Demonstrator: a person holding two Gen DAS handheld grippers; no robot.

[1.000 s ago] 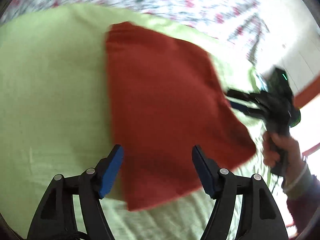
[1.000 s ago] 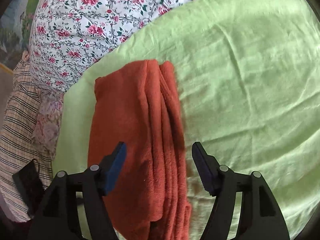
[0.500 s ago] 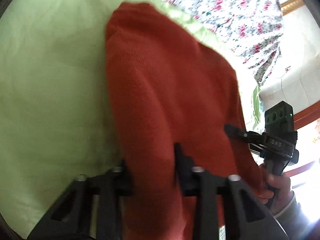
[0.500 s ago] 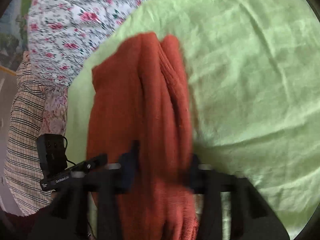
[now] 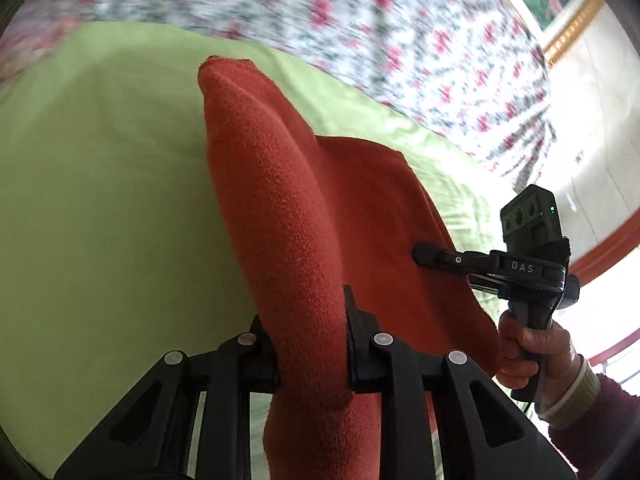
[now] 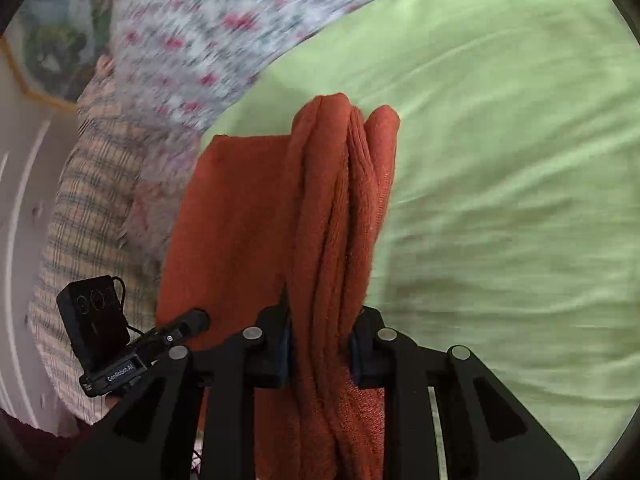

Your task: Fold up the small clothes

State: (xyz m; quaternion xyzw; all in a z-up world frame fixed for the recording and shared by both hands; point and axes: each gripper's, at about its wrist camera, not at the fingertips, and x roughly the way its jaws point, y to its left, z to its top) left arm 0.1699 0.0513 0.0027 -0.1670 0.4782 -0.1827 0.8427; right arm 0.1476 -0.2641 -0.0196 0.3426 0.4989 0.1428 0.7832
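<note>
A folded rust-red knit garment (image 5: 280, 208) lies on a light green sheet (image 5: 100, 200). My left gripper (image 5: 310, 344) is shut on one near edge of it, with the cloth bunched up between the jaws. My right gripper (image 6: 320, 348) is shut on the other edge of the red garment (image 6: 332, 208), where several folded layers pass between the jaws. The right gripper also shows in the left wrist view (image 5: 432, 258), touching the cloth's right side. The left gripper shows in the right wrist view (image 6: 192, 322) at the cloth's left side.
A floral bedspread (image 5: 400, 40) lies beyond the green sheet (image 6: 520, 160). A plaid cloth (image 6: 88, 200) hangs at the left in the right wrist view. A pale wall with an orange skirting strip (image 5: 608, 244) is at the right in the left wrist view.
Both grippers were open above the flat garment a second ago. They have closed on its two near edges, and the gripped cloth has risen off the sheet into a ridge.
</note>
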